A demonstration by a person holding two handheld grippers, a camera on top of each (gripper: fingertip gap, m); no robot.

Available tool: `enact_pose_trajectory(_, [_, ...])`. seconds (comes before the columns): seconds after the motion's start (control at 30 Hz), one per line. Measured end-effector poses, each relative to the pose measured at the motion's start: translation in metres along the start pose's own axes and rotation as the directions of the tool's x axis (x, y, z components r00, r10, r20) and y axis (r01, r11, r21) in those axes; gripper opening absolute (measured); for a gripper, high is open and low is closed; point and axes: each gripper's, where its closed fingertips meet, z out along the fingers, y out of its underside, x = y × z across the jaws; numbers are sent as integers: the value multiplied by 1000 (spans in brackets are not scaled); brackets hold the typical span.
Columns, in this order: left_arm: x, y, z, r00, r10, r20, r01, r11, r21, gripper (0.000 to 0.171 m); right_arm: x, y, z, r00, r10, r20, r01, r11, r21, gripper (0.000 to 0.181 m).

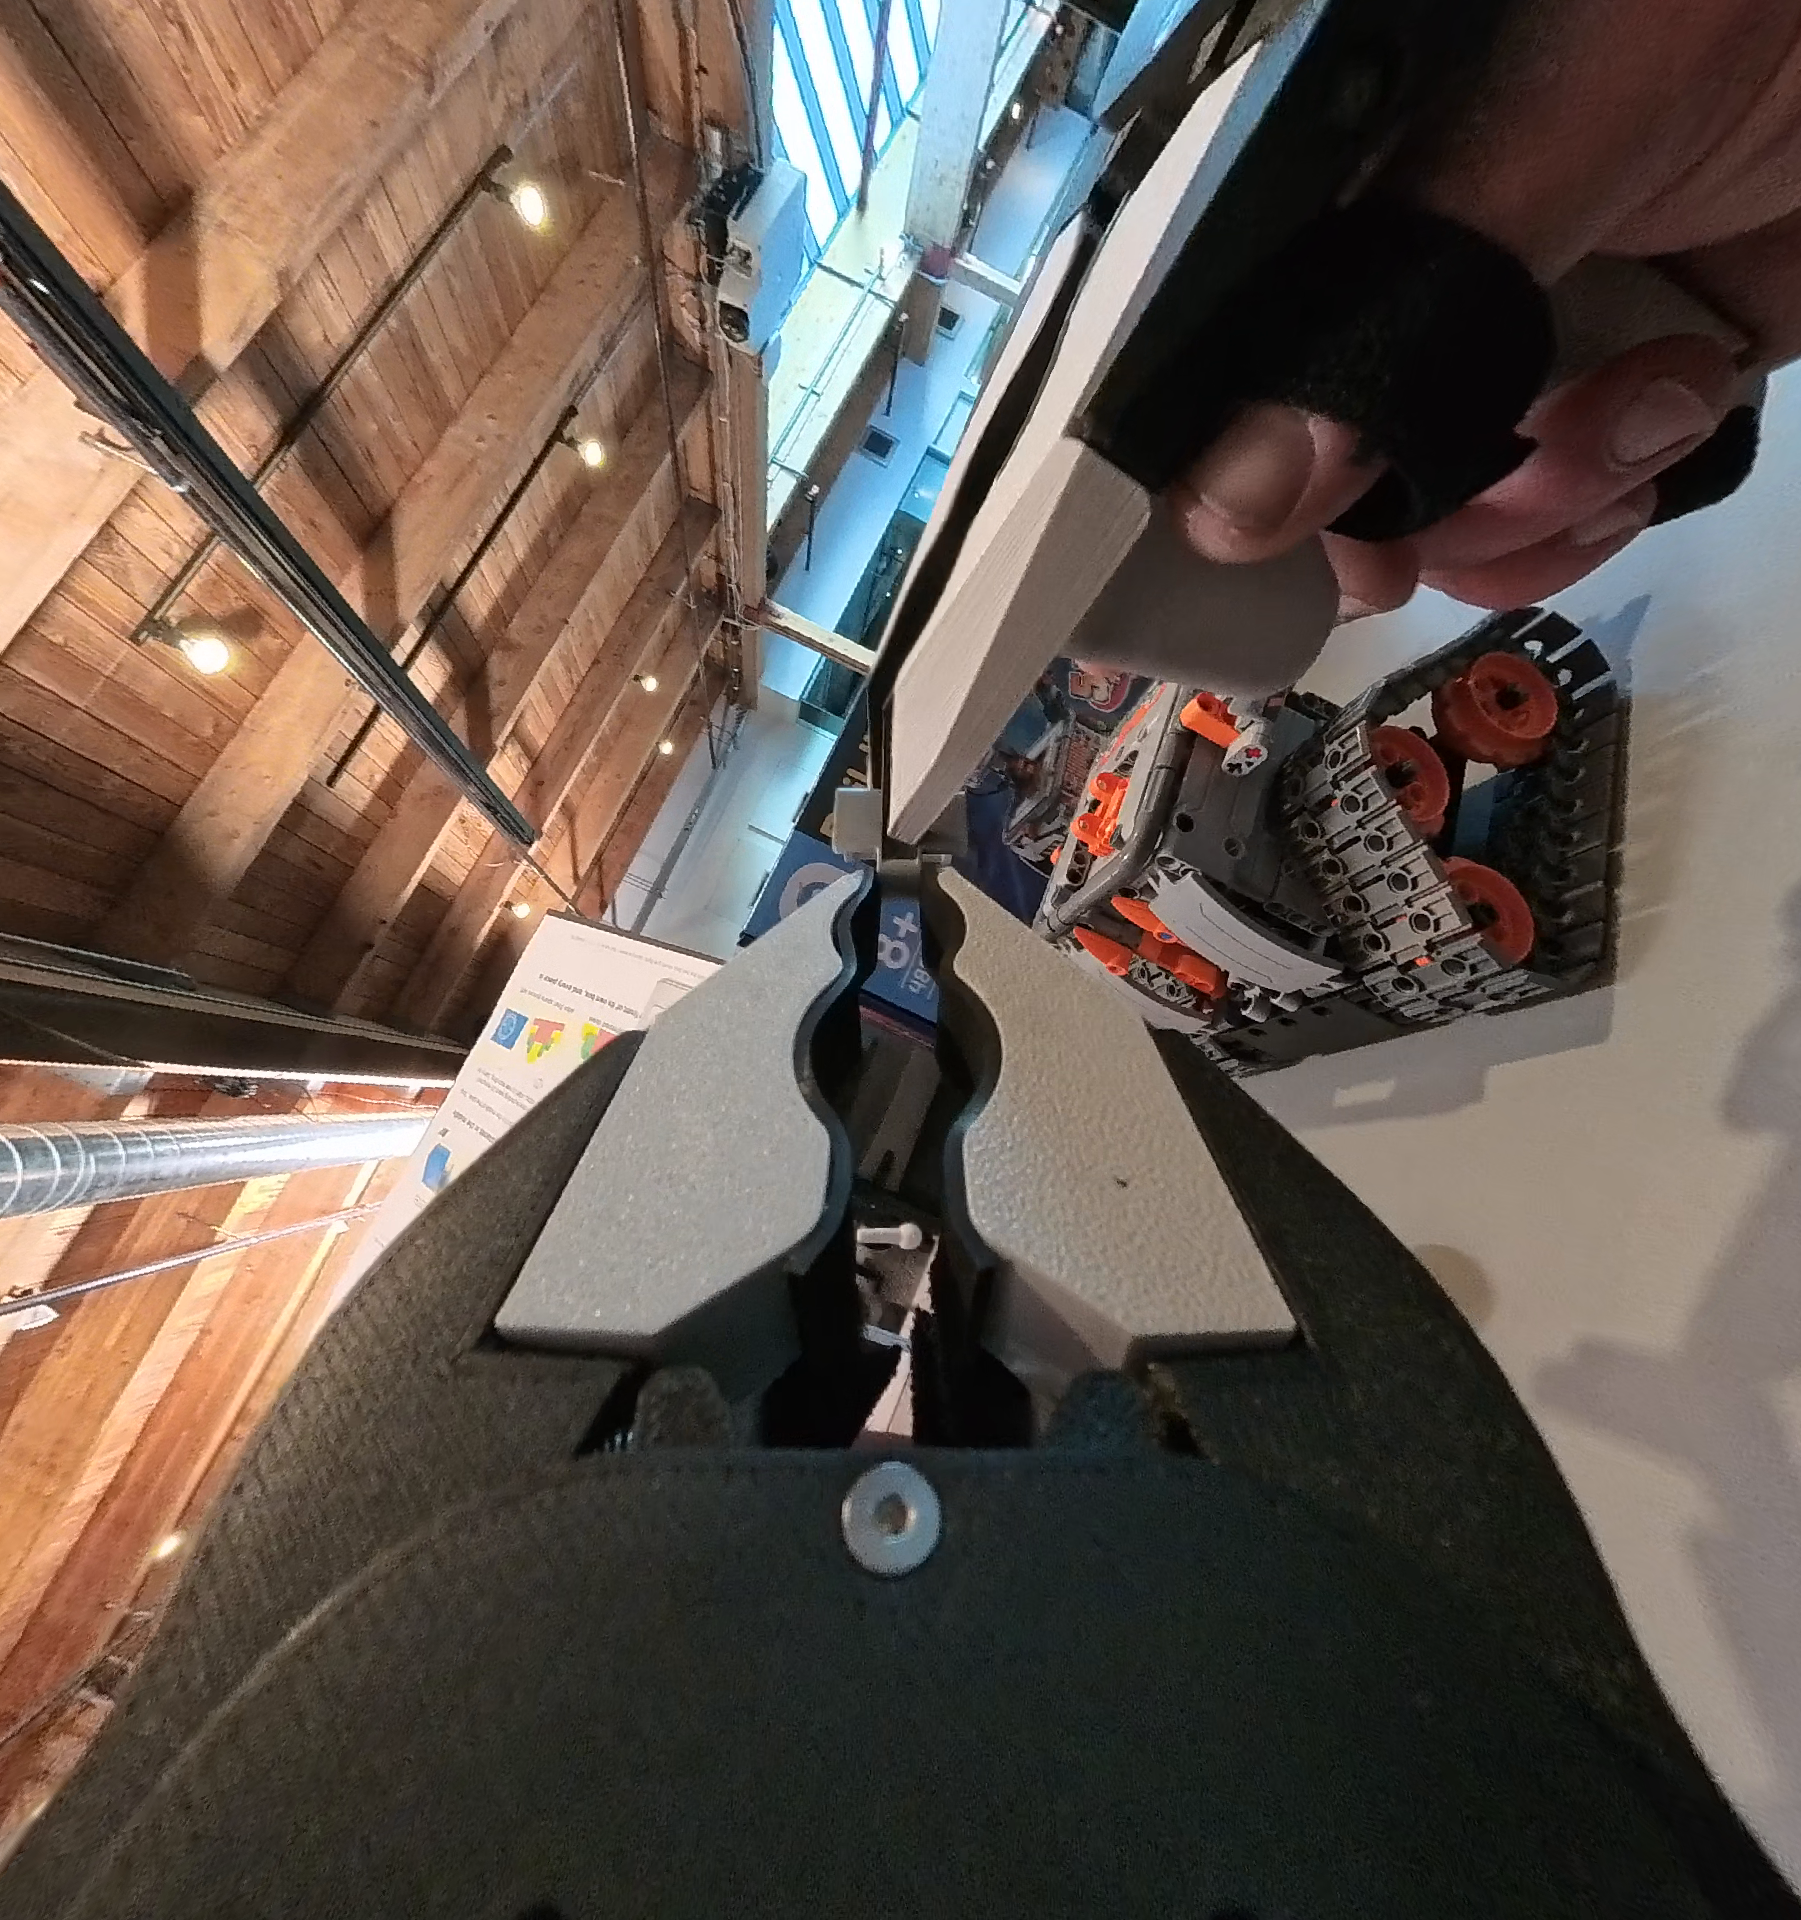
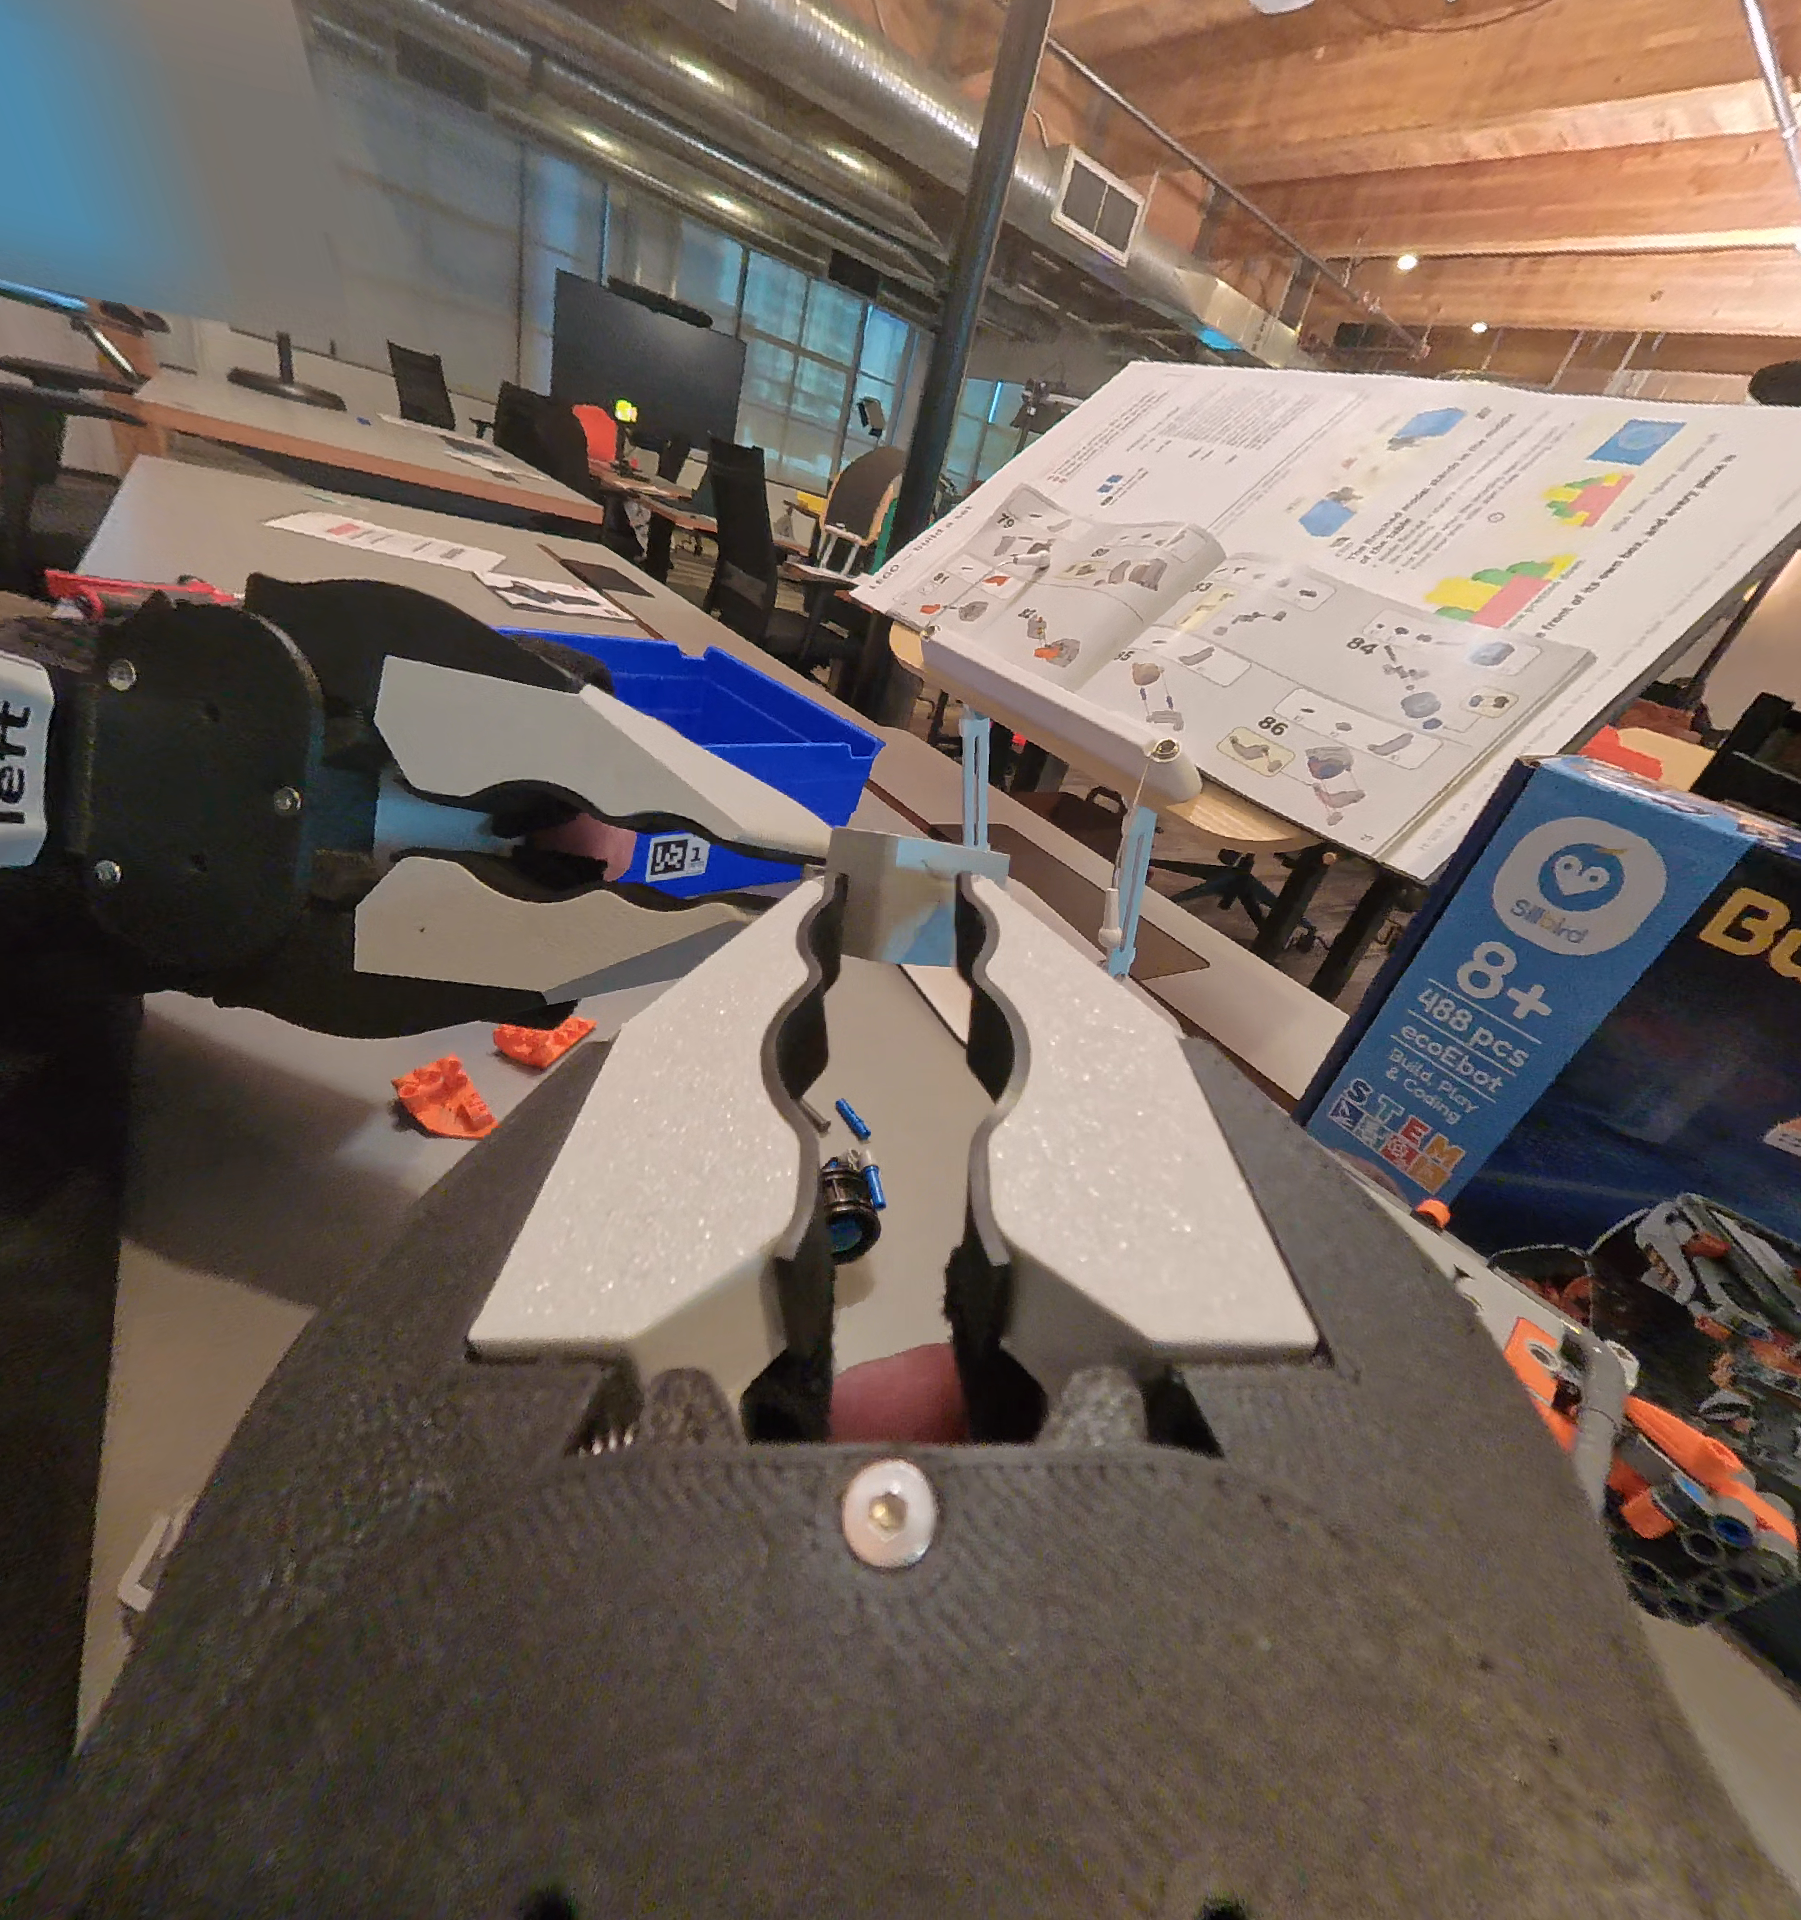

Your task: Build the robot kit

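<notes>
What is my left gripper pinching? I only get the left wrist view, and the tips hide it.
Observer: A small grey piece. The left gripper appears shut on it from the side, and the right gripper clamps the same piece between its own tips.
Operator: Is anything loose on the table below? My view points up at the ceiling.
Observer: Yes, two orange pieces lie on the grey table, beneath the left gripper.
</notes>
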Motion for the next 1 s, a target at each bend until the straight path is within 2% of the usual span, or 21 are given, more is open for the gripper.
enact_pose_trajectory(0.17, [-3,-1,-1,1000,26,18,-26,1000,-5,4,8,-5,-4,994,106,12,-107,994,34,38])
enact_pose_trajectory(0.3, [-2,-5,-2,997,72,28,-72,997,-2,5,4,-7,-6,982,171,84,-176,983,54,42])
enact_pose_trajectory(0.47, [1,-10,-2,994,103,29,-103,995,-2,4,-7,-5,-3,980,149,129,-156,987,43,42])
enact_pose_trajectory(0.67, [2,-15,-4,996,93,16,-94,995,33,4,-4,-2,-5,979,145,141,-150,988,29,55])
enact_pose_trajectory(0.83, [10,-27,-12,998,43,-54,-35,991,133,5,-18,0,-12,934,217,284,-226,974,0,51])
enact_pose_trajectory(1.0, [12,-39,-19,996,70,-60,-57,979,196,5,-27,-2,-16,887,268,376,-281,959,-21,47])
